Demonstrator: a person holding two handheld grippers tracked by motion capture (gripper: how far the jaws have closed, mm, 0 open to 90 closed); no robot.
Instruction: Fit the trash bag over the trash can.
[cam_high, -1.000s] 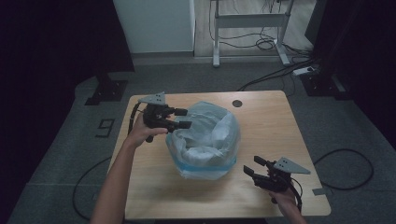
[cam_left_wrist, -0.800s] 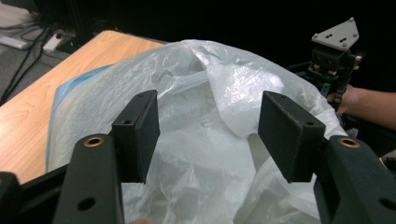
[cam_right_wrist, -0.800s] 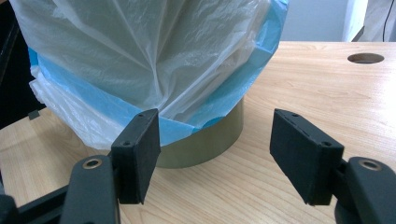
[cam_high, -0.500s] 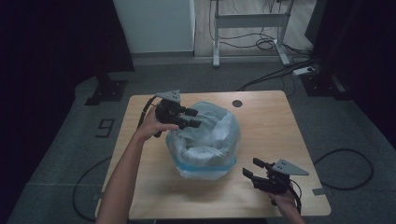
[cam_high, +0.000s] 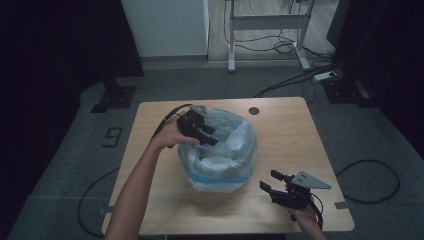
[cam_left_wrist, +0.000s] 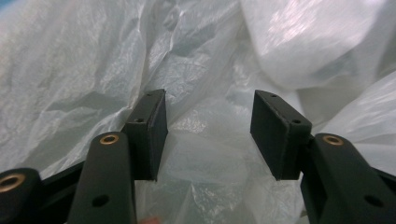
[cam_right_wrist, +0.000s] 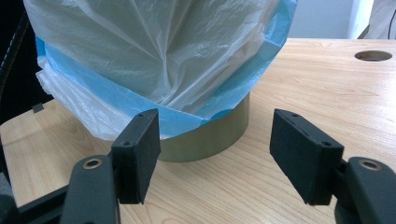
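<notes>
A bin (cam_right_wrist: 210, 135) lined with a translucent white plastic bag (cam_high: 225, 150) that has a blue band near its hem stands in the middle of the wooden table (cam_high: 295, 135). My left gripper (cam_high: 209, 136) hovers open over the bag's left rim, jaws pointing into the mouth. In the left gripper view the crumpled white bag (cam_left_wrist: 93, 65) lies close behind the open left gripper (cam_left_wrist: 208, 135). My right gripper (cam_high: 270, 182) rests low near the table's front right, open, aimed at the bin's base. In the right gripper view the right gripper (cam_right_wrist: 217, 154) holds nothing, a short way from the bin.
A round cable hole (cam_high: 254, 110) sits near the table's far edge. Cables trail from both grippers. Beyond the table are a metal stand (cam_high: 267, 30) and floor cables (cam_high: 300, 75). Bare wood stretches to the right of the bag.
My left gripper has moved right and inward, from beside the bag's left edge to over its mouth. The right gripper has barely shifted.
</notes>
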